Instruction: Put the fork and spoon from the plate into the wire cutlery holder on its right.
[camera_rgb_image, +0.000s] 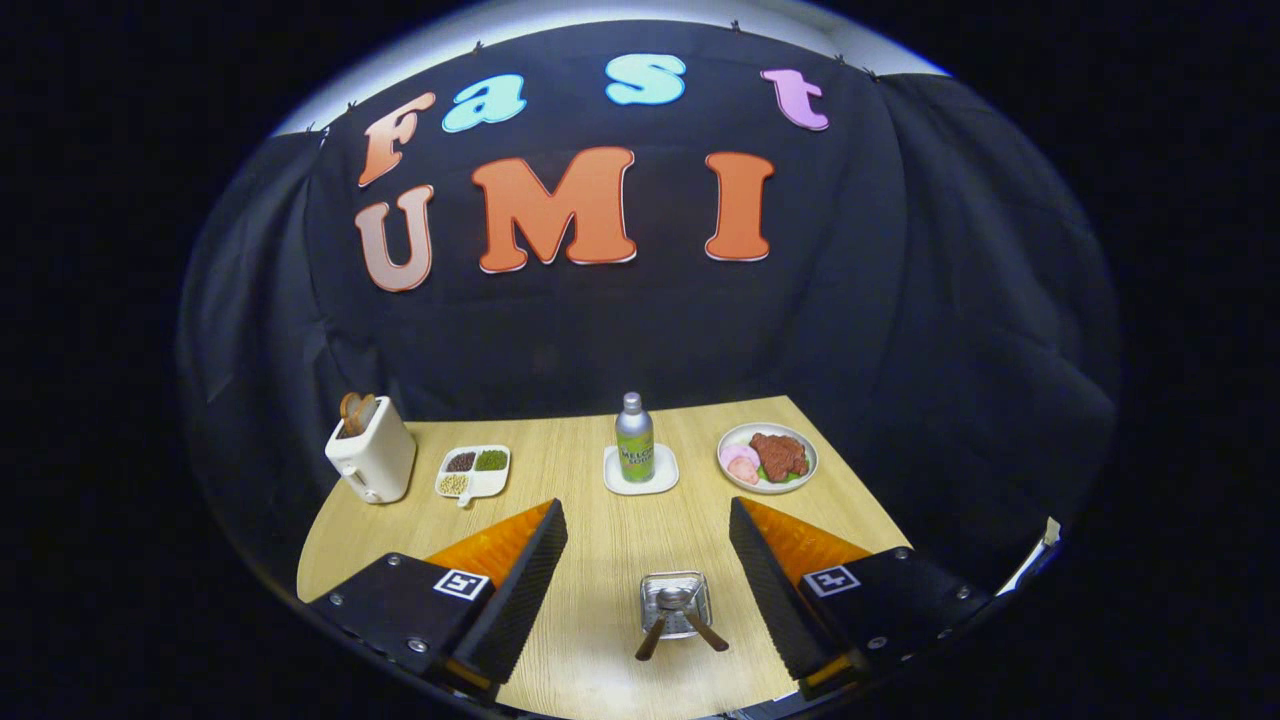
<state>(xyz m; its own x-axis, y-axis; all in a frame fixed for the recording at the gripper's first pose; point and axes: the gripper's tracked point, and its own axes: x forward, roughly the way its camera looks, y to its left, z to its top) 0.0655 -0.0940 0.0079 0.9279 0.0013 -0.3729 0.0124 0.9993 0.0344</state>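
Now, table: pale wood-grain tabletop; smooth, flat, spreading beneath and beyond the claw
Claw: two-finger gripper with ribbed black pads and orange backs; fingers spread wide, holding nothing, raised above the table
Toaster: cream boxy toaster with a slice of bread in its slot; well beyond the left finger
Meat plate: round white plate with brown meat and pink slices; beyond the right finger
Bottle: silver-and-green metal bottle on a white square coaster; straight ahead, far
Bean dish: white divided dish of beans; beyond the left finger
Holder: small square wire cutlery holder; between the fingers, nearer the right one, low and close
Cutlery: two dark-handled metal pieces, seemingly the fork and spoon, already in the holder; handles splay toward the claw; which is which I cannot tell
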